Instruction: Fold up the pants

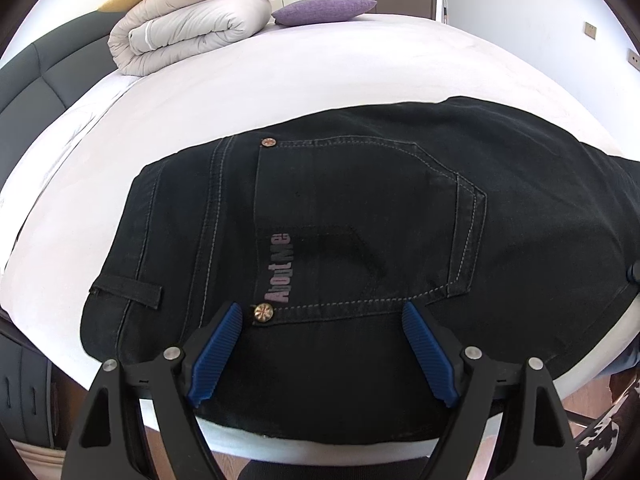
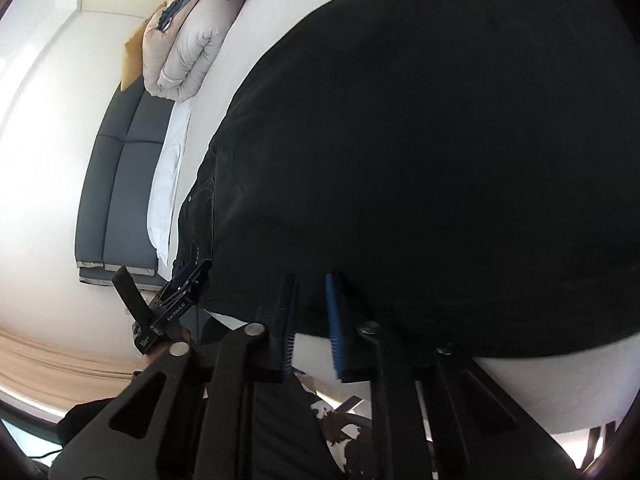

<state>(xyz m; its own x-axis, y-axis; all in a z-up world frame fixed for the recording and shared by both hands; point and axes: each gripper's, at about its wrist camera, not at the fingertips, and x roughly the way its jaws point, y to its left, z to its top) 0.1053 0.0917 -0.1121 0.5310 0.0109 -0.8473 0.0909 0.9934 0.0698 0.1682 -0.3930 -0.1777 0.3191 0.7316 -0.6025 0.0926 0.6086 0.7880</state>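
Black jeans [image 1: 360,200] lie flat on a white bed [image 1: 280,76], back pocket up, with a pinkish "AboutMe" print and a copper rivet [image 1: 263,313]. My left gripper [image 1: 322,308] hovers just over the pocket's near edge, blue pads wide apart, nothing between them. It also shows from the side as the left gripper [image 2: 164,276] at the waist end. In the right wrist view the jeans [image 2: 420,140] fill most of the frame. My right gripper [image 2: 311,278] is rolled on its side at the near edge of the cloth. Its pads are nearly together with the dark hem between them.
A rolled beige duvet [image 1: 188,28] and a purple pillow [image 1: 324,10] sit at the far side of the bed. A dark padded headboard [image 1: 32,76] runs along the left. Wooden floor and a black-and-white patterned rug [image 1: 600,440] lie below the near bed edge.
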